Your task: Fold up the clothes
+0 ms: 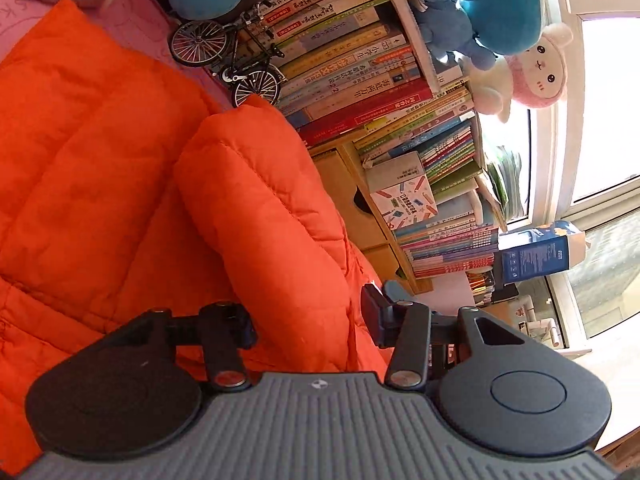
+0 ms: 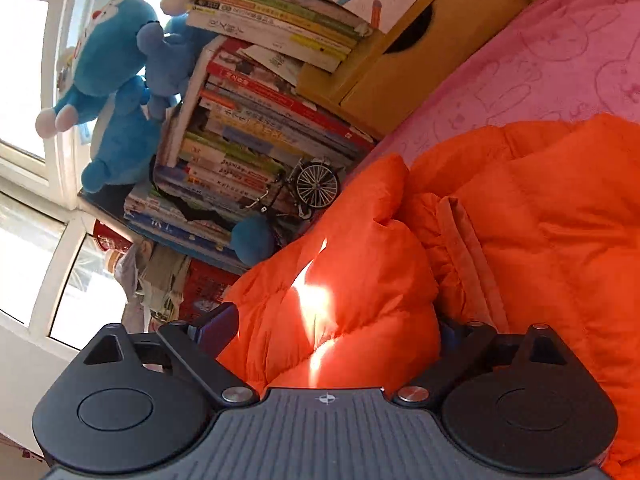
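Orange puffer jacket (image 1: 104, 168) spread over a pink bedspread (image 1: 136, 28), filling the left and centre of the left wrist view and the lower right of the right wrist view (image 2: 540, 240). Bookshelf (image 1: 360, 92) crammed with books, toy bicycle (image 1: 228, 56) and blue plush (image 1: 500, 4) toward the upper right, well apart from the work.

Left gripper (image 1: 308, 316), bottom centre of its frame: partly open, a thick padded roll of the jacket, probably a sleeve (image 1: 256, 208), bulging up between the two fingers. Left finger (image 1: 230, 324) against the fabric; right fingertip (image 1: 372, 312) at the roll's edge. Firm pinch or mere straddle: cannot tell.

Right gripper (image 2: 336, 332), bottom centre of its frame: about half open, a puffed fold of jacket (image 2: 340, 300) filling the gap, sunlit along a crease. Left pad (image 2: 218, 324) at the fold's outer edge, right pad largely hidden behind fabric. Appears clamped on the bulk, though not certain.

Step in hand, judged: gathering one side of the jacket to fold it over the body.

For a clean fold:
- Grip through both layers, not the outer shell alone, since slick down-filled fabric tends to slip.
- Keep both grippers level with each other so the edge travels straight.
- Lift just clear of the bedspread, carry across, lay down before release.
- Press trapped air out afterwards to stop the fold springing back.
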{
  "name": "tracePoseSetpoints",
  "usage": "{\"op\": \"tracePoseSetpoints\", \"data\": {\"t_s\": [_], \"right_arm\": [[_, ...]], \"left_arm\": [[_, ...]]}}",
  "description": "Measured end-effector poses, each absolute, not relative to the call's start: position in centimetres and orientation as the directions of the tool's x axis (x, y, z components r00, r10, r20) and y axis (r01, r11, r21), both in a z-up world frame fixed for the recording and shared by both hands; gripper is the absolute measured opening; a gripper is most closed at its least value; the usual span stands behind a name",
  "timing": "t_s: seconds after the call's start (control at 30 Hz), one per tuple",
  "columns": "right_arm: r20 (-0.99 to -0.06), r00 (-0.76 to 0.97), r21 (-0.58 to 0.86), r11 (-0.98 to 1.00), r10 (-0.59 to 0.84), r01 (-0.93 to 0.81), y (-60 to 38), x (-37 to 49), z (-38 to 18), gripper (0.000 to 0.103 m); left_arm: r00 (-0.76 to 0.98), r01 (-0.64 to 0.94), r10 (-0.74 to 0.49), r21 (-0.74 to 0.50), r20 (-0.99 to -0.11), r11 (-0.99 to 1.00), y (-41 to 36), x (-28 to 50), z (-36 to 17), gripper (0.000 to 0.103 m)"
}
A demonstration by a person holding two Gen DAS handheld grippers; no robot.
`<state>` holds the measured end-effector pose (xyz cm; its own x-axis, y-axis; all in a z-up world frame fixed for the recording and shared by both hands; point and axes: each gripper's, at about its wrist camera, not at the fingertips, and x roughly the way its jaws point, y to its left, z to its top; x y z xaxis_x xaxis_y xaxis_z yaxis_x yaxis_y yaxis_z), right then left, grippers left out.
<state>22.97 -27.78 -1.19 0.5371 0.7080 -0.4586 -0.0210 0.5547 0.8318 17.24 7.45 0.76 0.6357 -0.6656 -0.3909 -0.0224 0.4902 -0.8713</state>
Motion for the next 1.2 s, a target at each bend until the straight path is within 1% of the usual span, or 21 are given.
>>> {"op": "tracePoseSetpoints", "data": {"t_s": [0.03, 0.07, 0.1, 0.13, 0.17, 0.2, 0.23, 0.3, 0.33, 0.4, 0.47, 0.53, 0.6, 0.63, 0.7, 0.83, 0.93, 1.0, 1.1, 1.17, 1.2], "right_arm": [[-0.413, 0.572, 0.826, 0.556, 0.709, -0.092, -27.6, 22.6, -0.4, 0.045], [-0.365, 0.603, 0.815, 0.557, 0.71, -0.163, -27.5, 22.2, 0.5, 0.035], [-0.314, 0.629, 0.797, 0.557, 0.711, -0.232, -27.3, 21.9, 1.3, 0.031], [-0.261, 0.651, 0.774, 0.558, 0.712, -0.3, -27.2, 21.5, 2.1, 0.03], [-0.215, 0.667, 0.744, 0.562, 0.714, -0.362, -27.1, 21.1, 2.8, 0.03], [-0.214, 0.667, 0.704, 0.587, 0.713, -0.401, -27.2, 20.6, 3.0, 0.03], [-0.255, 0.664, 0.67, 0.624, 0.702, -0.402, -27.3, 20.2, 2.7, 0.03], [-0.389, 0.64, 0.608, 0.707, 0.662, -0.362, -27.5, 20.0, 1.0, 0.029], [-0.441, 0.626, 0.583, 0.735, 0.643, -0.345, -27.6, 19.9, -0.1, 0.028], [-0.532, 0.594, 0.536, 0.783, 0.604, -0.316, -27.8, 19.5, -2.2, 0.028], [-0.531, 0.58, 0.553, 0.771, 0.618, -0.314, -28.1, 18.9, -2.9, 0.028], [-0.546, 0.591, 0.51, 0.795, 0.594, -0.328, -27.3, 18.4, -2.8, 0.028], [-0.564, 0.6, 0.453, 0.82, 0.568, -0.35, -26.2, 18.1, -2.6, 0.029], [-0.571, 0.604, 0.425, 0.83, 0.556, -0.363, -25.7, 18.0, -2.5, 0.029], [-0.585, 0.62, 0.352, 0.853, 0.522, -0.386, -24.7, 17.6, -2.2, 0.031], [-0.606, 0.674, 0.121, 0.886, 0.422, -0.447, -22.4, 15.9, -1.4, 0.037], [-0.604, 0.719, -0.075, 0.874, 0.344, -0.481, -20.8, 14.4, -0.9, 0.047], [-0.599, 0.742, -0.166, 0.859, 0.302, -0.484, -20.9, 13.3, -0.6, 0.061], [-0.578, 0.785, -0.3, 0.836, 0.224, -0.46, -21.7, 11.0, 0.4, 0.064], [-0.526, 0.832, -0.385, 0.824, 0.175, -0.417, -21.8, 9.3, 1.6, 0.065], [-0.471, 0.869, -0.443, 0.811, 0.151, -0.381, -21.3, 8.7, 2.1, 0.067]], "left_arm": [[0.645, -0.003, -0.663, -0.869, -0.38, 0.495, 7.5, 17.4, 1.5, 0.044], [0.655, 0.025, -0.661, -0.865, -0.365, 0.502, 7.5, 17.3, 2.2, 0.044], [0.666, 0.064, -0.658, -0.851, -0.352, 0.521, 7.6, 17.0, 2.9, 0.044], [0.674, 0.098, -0.647, -0.825, -0.356, 0.557, 7.4, 16.5, 3.5, 0.045], [0.668, 0.112, -0.63, -0.784, -0.396, 0.611, 7.1, 15.9, 3.4, 0.046], [0.658, 0.123, -0.61, -0.736, -0.442, 0.666, 6.7, 15.3, 3.2, 0.045], [0.649, 0.134, -0.585, -0.684, -0.486, 0.717, 6.3, 14.7, 3.0, 0.045], [0.642, 0.151, -0.525, -0.58, -0.559, 0.801, 6.3, 12.8, 1.9, 0.045], [0.653, 0.164, -0.491, -0.526, -0.577, 0.835, 6.5, 11.8, 1.7, 0.046], [0.705, 0.163, -0.425, -0.454, -0.568, 0.876, 7.7, 9.4, 2.2, 0.051], [0.808, 0.089, -0.275, -0.354, -0.521, 0.931, 8.3, 7.6, 4.0, 0.052], [0.887, 0.008, -0.121, -0.247, -0.445, 0.969, 8.2, 6.6, 6.0, 0.067], [0.936, -0.052, 0.006, -0.122, -0.352, 0.991, 6.4, 7.2, 7.8, 0.074], [0.946, -0.067, 0.045, -0.058, -0.32, 0.996, 5.3, 7.9, 8.1, 0.074], [0.958, -0.1, 0.133, 0.14, -0.253, 0.985, 1.9, 10.5, 7.6, 0.074], [0.937, -0.078, 0.204, 0.401, -0.282, 0.913, -2.1, 14.7, 3.6, 0.075], [0.919, -0.038, 0.21, 0.453, -0.335, 0.891, -2.3, 15.2, 0.8, 0.075], [0.911, -0.019, 0.208, 0.47, -0.355, 0.882, -2.3, 15.1, -0.4, 0.075], [0.917, -0.013, 0.2, 0.476, -0.346, 0.879, -2.4, 14.4, -0.9, 0.073], [0.919, -0.019, 0.203, 0.477, -0.339, 0.879, -2.5, 14.5, -1.0, 0.073], [0.919, -0.022, 0.204, 0.475, -0.336, 0.88, -2.6, 14.6, -1.1, 0.073]]}}
